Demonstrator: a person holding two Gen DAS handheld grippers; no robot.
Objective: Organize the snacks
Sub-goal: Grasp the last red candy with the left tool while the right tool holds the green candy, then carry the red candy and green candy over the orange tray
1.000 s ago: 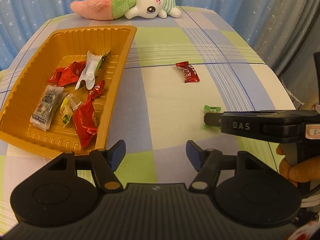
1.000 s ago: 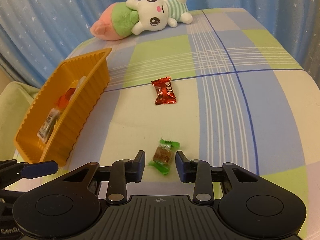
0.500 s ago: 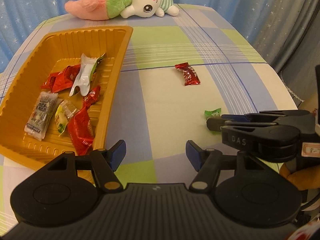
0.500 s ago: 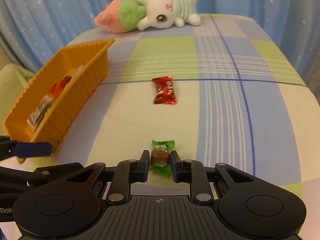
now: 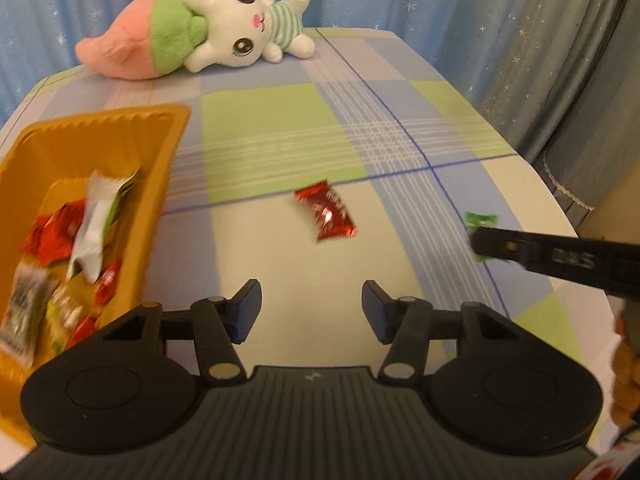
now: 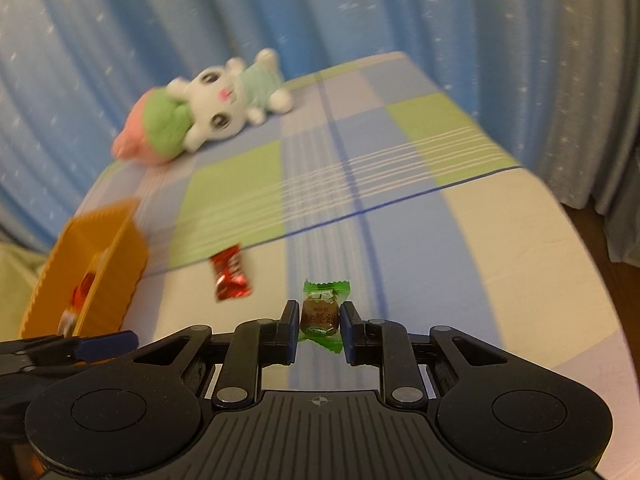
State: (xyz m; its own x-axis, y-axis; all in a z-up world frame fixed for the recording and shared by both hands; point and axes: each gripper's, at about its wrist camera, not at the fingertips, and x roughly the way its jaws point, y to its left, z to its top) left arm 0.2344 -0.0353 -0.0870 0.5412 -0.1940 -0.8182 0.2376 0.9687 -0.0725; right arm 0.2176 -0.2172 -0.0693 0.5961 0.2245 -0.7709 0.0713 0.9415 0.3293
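My right gripper (image 6: 319,322) is shut on a green-wrapped candy (image 6: 320,312) and holds it above the checked tablecloth; in the left wrist view the candy (image 5: 482,220) pokes out behind the right gripper's fingers (image 5: 516,246). A red snack packet (image 5: 326,212) lies on the cloth ahead of my left gripper (image 5: 311,312), which is open and empty; the packet also shows in the right wrist view (image 6: 230,274). The orange tray (image 5: 168,168) at the left holds several snack packets.
A plush rabbit with a pink and green body (image 5: 200,36) lies at the far edge of the table. Blue starred curtains hang behind. The table's right edge (image 5: 560,208) drops off near the right gripper.
My right gripper closed on the green candy and lifted it off the cloth. My left gripper moved forward and right, toward the red packet, still open.
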